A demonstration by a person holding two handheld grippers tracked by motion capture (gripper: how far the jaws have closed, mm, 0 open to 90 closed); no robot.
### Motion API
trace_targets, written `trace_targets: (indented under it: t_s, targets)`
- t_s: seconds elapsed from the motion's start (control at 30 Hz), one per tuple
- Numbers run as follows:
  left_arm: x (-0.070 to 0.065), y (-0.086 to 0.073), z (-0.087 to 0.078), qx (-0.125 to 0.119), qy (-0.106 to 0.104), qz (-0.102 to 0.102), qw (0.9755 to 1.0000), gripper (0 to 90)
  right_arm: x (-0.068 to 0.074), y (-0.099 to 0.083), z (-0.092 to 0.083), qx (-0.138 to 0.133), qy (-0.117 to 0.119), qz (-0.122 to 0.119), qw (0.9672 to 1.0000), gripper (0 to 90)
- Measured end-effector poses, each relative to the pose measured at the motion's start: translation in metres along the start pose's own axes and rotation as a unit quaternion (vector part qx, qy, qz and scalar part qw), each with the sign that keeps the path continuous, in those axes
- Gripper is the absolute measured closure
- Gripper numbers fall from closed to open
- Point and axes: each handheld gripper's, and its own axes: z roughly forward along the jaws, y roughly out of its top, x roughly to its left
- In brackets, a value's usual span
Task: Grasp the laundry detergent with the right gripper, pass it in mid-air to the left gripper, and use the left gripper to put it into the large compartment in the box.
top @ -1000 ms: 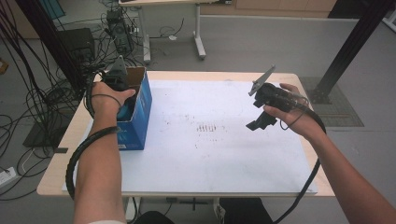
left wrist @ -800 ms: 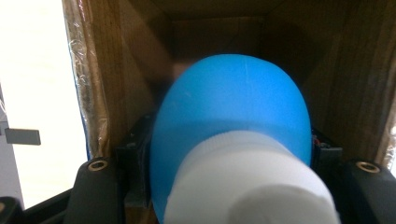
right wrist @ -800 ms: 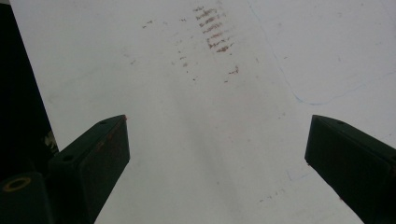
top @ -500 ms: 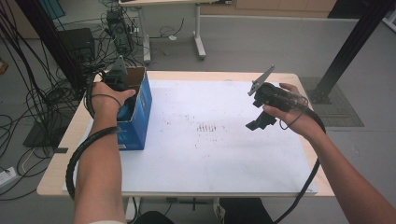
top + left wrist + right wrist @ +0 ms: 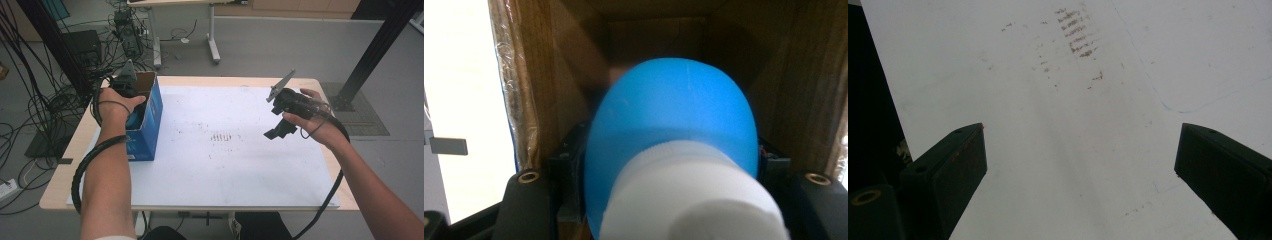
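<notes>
1. The blue bottle point(image 5: 671, 135) with its white cap point(image 5: 691, 195) sat clamped between the fingers of the left gripper point(image 5: 126, 86), cap end nearest that gripper's camera, its rounded blue body pointing ahead of the fingertips into the brown inside of the cardboard box point(image 5: 539, 75).
2. In the high view that blue-sided box point(image 5: 150, 120) stood open-topped directly under and around the left fingers, near the left edge of the bench point(image 5: 65, 175).
3. The left hand point(image 5: 116, 106) was bent down over the box opening, forearm running straight up from the near edge, cable looped round the wrist.
4. The right gripper point(image 5: 279, 122) hung above the white sheet point(image 5: 1073, 125) covering the bench, well apart from the box; its fingers point(image 5: 955, 160) stood wide open with nothing between them.
5. Ahead of the right fingertips lay a patch of small brown marks point(image 5: 1075, 32) on the sheet.
6. The right hand point(image 5: 312, 120) held its gripper tilted down and toward the left.
7. Compared with a second earlier, both hands and both grips were unchanged, and the box had not shifted.
</notes>
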Motion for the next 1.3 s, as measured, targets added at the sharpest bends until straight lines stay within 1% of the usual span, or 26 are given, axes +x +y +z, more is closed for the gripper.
trace_targets:
  t_s: [0.5,0.77,0.97,1.3]
  targets:
    - [-0.0003,-0.0003,0.0012,0.001,0.001,0.001,1.0000,35.9,0.0001,0.0007,-0.0016,0.002,0.000,-0.004,1.0000,6.4]
    - [0.0006,-0.0008,0.0016,-0.001,-0.002,-0.002,1.0000,35.9,0.0005,0.0002,-0.0022,0.002,-0.001,-0.001,1.0000,6.4]
    - [0.0005,-0.0005,0.0016,0.000,-0.001,-0.001,1.0000,35.9,0.0005,-0.0003,-0.0030,0.002,-0.002,0.000,1.0000,6.4]
    - [0.0007,-0.0005,0.0015,0.001,-0.001,-0.001,1.0000,35.9,0.0010,0.0005,-0.0021,0.003,-0.002,-0.004,1.0000,6.4]
